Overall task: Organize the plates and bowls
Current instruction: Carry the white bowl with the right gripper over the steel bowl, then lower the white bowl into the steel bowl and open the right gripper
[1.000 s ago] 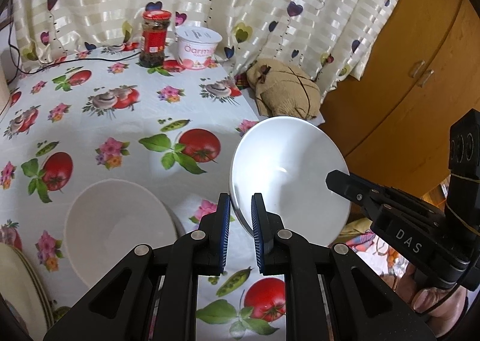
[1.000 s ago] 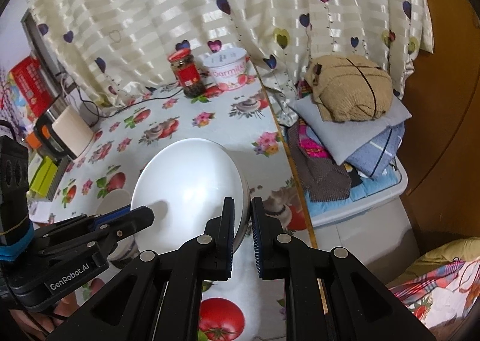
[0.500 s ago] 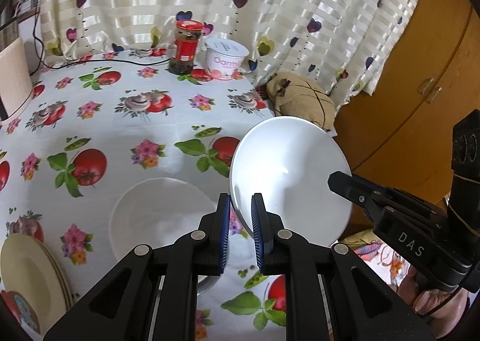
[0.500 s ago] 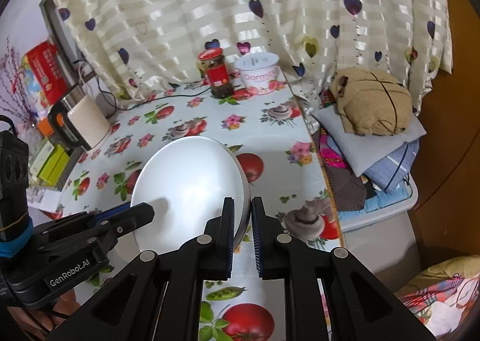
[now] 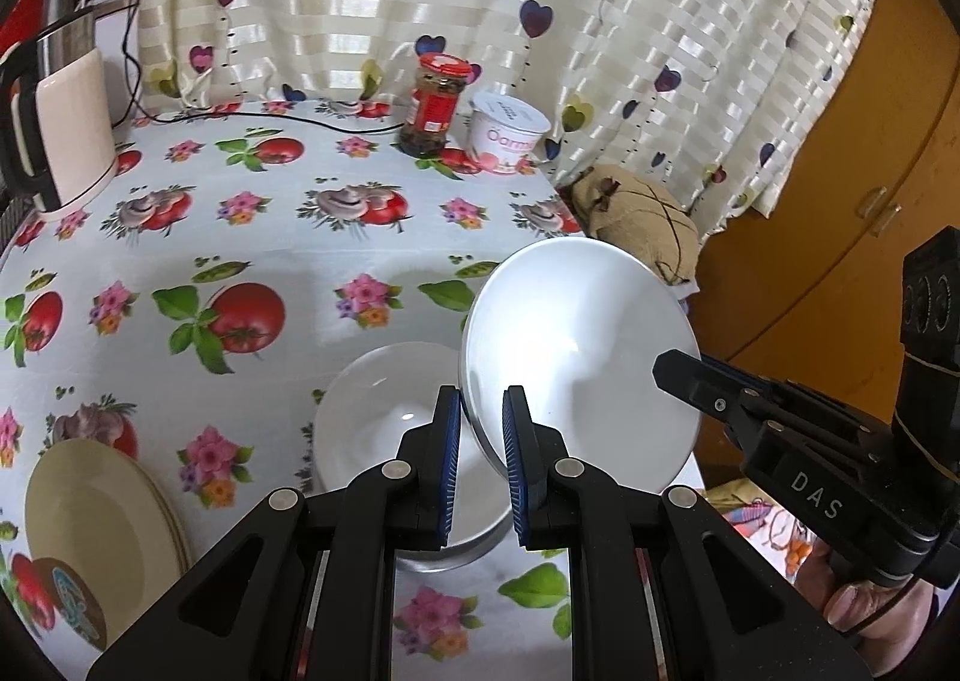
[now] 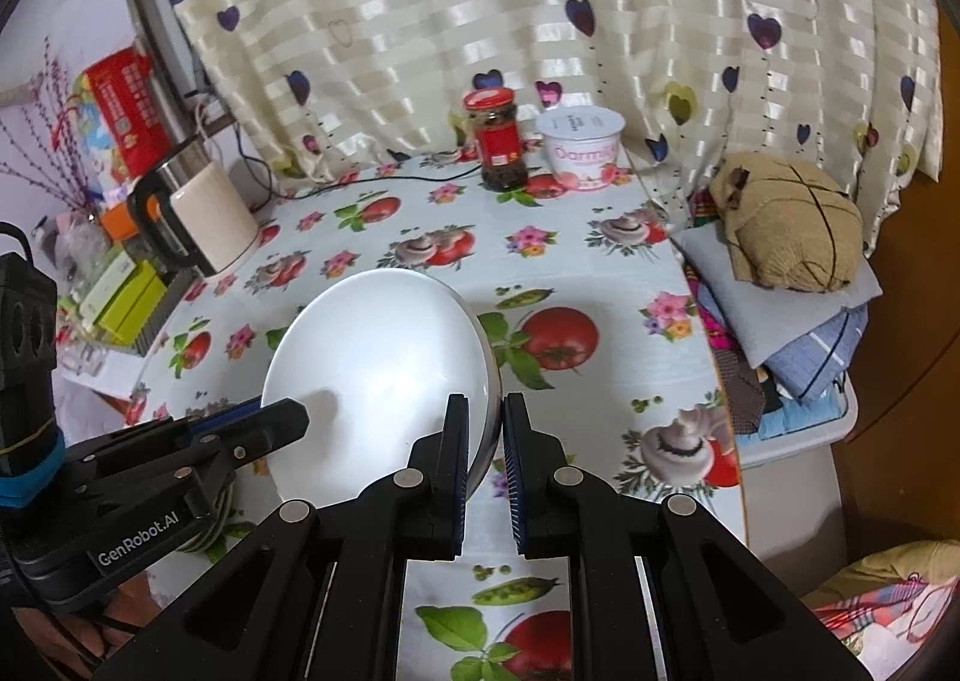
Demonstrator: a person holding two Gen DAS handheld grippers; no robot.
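A white bowl (image 5: 576,357) hangs tilted above the flowered tablecloth (image 5: 252,237), gripped by its rim from both sides. My left gripper (image 5: 480,417) is shut on its left rim. My right gripper (image 6: 485,423) is shut on the opposite rim of that same held bowl (image 6: 384,369). In the left wrist view the right gripper's fingers (image 5: 684,372) reach the bowl's far edge. A second white bowl (image 5: 384,429) rests on the table just below and left of the held one. A stack of cream plates (image 5: 102,525) lies at the lower left.
A kettle (image 5: 66,135) stands at the back left with a black cable behind it. A red-lidded jar (image 5: 435,105) and a yoghurt tub (image 5: 507,132) stand by the curtain. Folded clothes (image 6: 792,237) and a wooden cabinet (image 5: 840,171) lie past the table's right edge.
Both grippers have carried the held bowl leftward over the table. The resting bowl and the plate stack have slid from the left toward the middle of the left wrist view.
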